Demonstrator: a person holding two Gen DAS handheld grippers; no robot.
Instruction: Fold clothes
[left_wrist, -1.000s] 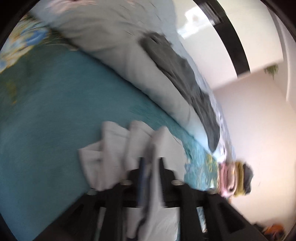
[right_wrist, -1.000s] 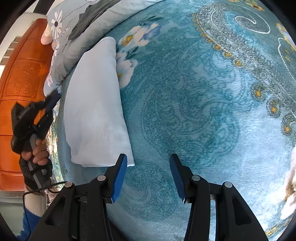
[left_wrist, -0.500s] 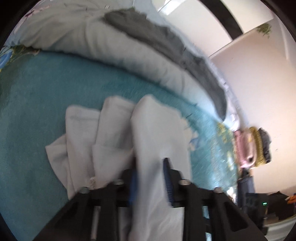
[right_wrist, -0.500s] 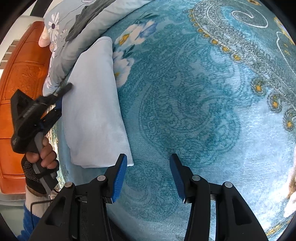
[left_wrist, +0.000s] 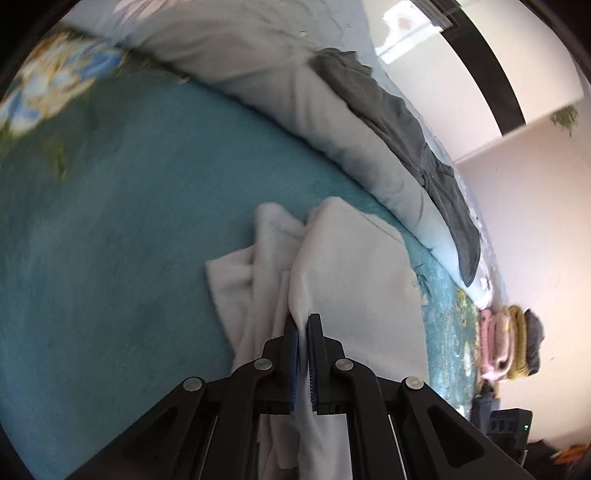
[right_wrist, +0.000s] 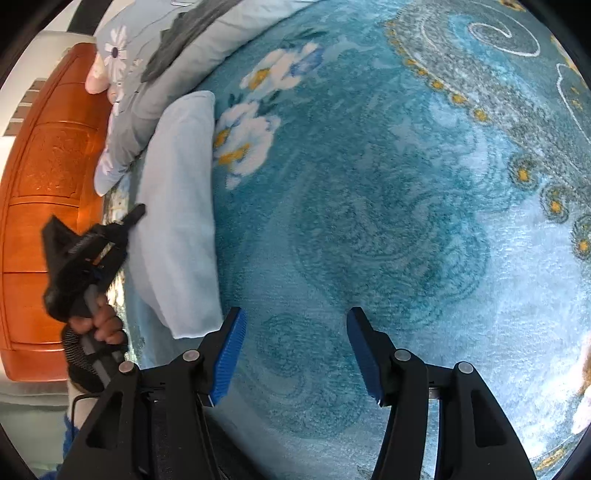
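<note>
1. Task progress. Folding is at an early stage, judging by how things lie. The white garment (left_wrist: 332, 266) lies bunched in loose vertical pleats on the teal bedspread (left_wrist: 122, 236), with no flat, squared fold yet visible. One fold of it is pinched; spreading, smoothing and the folds proper all appear to remain. A small stack of pink, yellow and grey items (left_wrist: 511, 341) sits at the far right edge of the bed; whether these are finished folds cannot be told.

2. Left gripper (left_wrist: 303, 334). Jaws drawn almost fully together, with only a thin ridge of the white garment between the blue pads (left_wrist: 314, 354). The cloth rises into the pinch and hangs slack below it, so the grip looks secure on a single crease. The rest of the garment rests on the bedspread just beyond the fingertips.

3. Left gripper, seen from the right wrist view (right_wrist: 88, 254). Carried in the person's hand (right_wrist: 98, 325) at the left edge of the bed, beside the pale blue pillow (right_wrist: 177, 229) and in front of the orange wooden headboard (right_wrist: 44, 192). The garment itself is not seen from this view.

4. Right gripper (right_wrist: 295, 350). Jaws about half open and opening wider at this moment; nothing lies between them. It points down at bare patterned bedspread (right_wrist: 369, 221), touching no cloth, well apart from the garment.

5. Remaining, as judged: the right gripper has yet to take a second hold on the garment so the piece can be drawn flat.
</note>
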